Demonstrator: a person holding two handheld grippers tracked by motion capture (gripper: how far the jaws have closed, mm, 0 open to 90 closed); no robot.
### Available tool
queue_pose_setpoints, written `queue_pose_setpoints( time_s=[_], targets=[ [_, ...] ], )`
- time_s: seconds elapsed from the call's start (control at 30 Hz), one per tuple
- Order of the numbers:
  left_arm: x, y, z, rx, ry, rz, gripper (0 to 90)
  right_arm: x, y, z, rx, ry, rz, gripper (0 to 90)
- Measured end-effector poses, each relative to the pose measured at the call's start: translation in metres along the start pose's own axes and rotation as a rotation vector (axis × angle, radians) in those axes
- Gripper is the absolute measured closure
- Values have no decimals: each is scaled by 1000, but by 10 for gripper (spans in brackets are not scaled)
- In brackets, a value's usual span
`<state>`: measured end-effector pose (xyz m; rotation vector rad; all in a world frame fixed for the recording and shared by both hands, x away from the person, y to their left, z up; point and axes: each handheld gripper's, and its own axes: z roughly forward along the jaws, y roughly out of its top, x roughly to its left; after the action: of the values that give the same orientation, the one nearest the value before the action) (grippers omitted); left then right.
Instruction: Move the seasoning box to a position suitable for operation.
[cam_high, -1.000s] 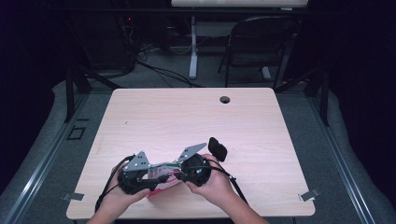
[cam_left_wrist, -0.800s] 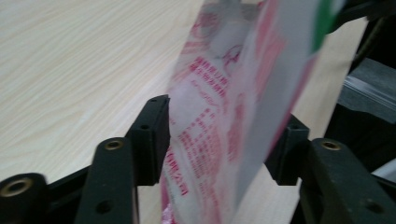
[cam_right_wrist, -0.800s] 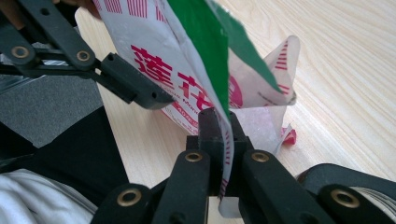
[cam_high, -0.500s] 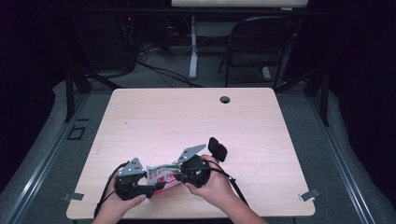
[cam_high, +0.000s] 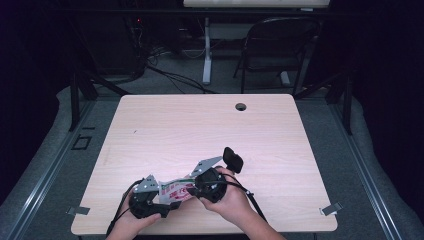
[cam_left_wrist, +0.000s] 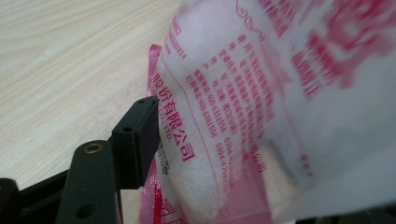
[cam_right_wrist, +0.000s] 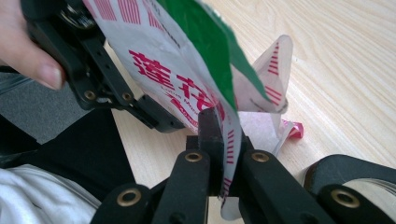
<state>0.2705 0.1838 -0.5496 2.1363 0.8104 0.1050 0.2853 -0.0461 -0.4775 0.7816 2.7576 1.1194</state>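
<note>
A white plastic bag (cam_high: 176, 190) printed with red characters is held between the two grippers at the near edge of the table (cam_high: 210, 125), a little left of the middle. From the high view it stretches from the left gripper (cam_high: 165, 207) up to the right gripper (cam_high: 196, 186), with the person's hands coming in from the bottom edge behind each tool.

The right gripper (cam_right_wrist: 223, 154) is pinching the bag: in the right gripper view its two black jaws stand pressed together with a thin edge of the film caught between them, and the film runs on below the pads. Above the grip the bag (cam_right_wrist: 187, 70) rises toward the upper left, white with red print and a green panel, and a folded corner sticks out to the right over the wood. A small scrap of red film (cam_right_wrist: 294, 129) lies on the table just beside that corner.

The left gripper has just been opening its jaws. In the left gripper view one black pad (cam_left_wrist: 140, 140) stands at the left of the bag (cam_left_wrist: 261, 107), close against its side (whether it touches the film I cannot tell), and the other jaw is hidden behind the bag, which bulges with a white, grainy filling. The bag lies between the spread jaws but is not clamped there.

A thumb (cam_right_wrist: 32, 51) of the left hand rests on the left gripper's body in the right gripper view. Near the far edge of the table sits a round cable hole (cam_high: 241, 106).
</note>
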Motion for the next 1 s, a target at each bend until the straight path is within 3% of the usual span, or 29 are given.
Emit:
queue_pose_setpoints(
  time_s=[0.17,0.63,0.8,1.0],
  targets=[
    [2,-7,10,4,3,-21,347,0,0,0,5,1,-4,900],
    [4,-14,24,26,30,10,335,1,-1,0,-1,2,-3,900],
    [5,-18,28,48,32,15,355,1,-1,0,0,1,0,900],
    [5,-19,29,36,50,23,399,1,-1,0,1,2,3,900]
  ],
)
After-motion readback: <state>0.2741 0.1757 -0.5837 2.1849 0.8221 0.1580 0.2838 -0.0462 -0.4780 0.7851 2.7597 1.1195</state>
